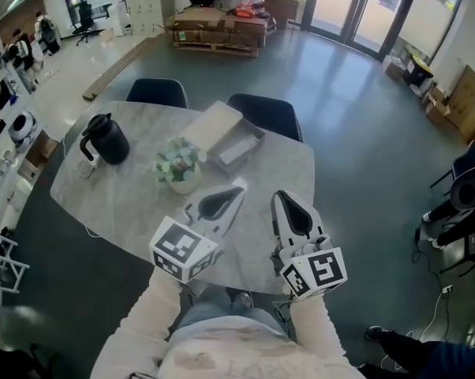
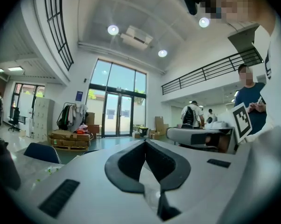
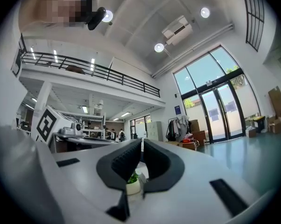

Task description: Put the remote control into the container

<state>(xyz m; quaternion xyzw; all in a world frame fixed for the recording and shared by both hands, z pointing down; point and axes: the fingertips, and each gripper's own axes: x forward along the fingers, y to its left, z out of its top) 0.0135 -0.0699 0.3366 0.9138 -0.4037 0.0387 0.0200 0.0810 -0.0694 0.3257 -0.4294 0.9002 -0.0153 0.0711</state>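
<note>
Hovering clenched and empty, left gripper (image 1: 241,185) and right gripper (image 1: 278,195) face the container (image 1: 258,141) ahead, remote control (image 1: 233,151) inside.

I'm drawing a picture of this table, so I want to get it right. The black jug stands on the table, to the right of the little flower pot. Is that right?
Not quite. The jug does stand on the table, but it is to the left of the flower pot, not the right. The head view shows it.
</note>
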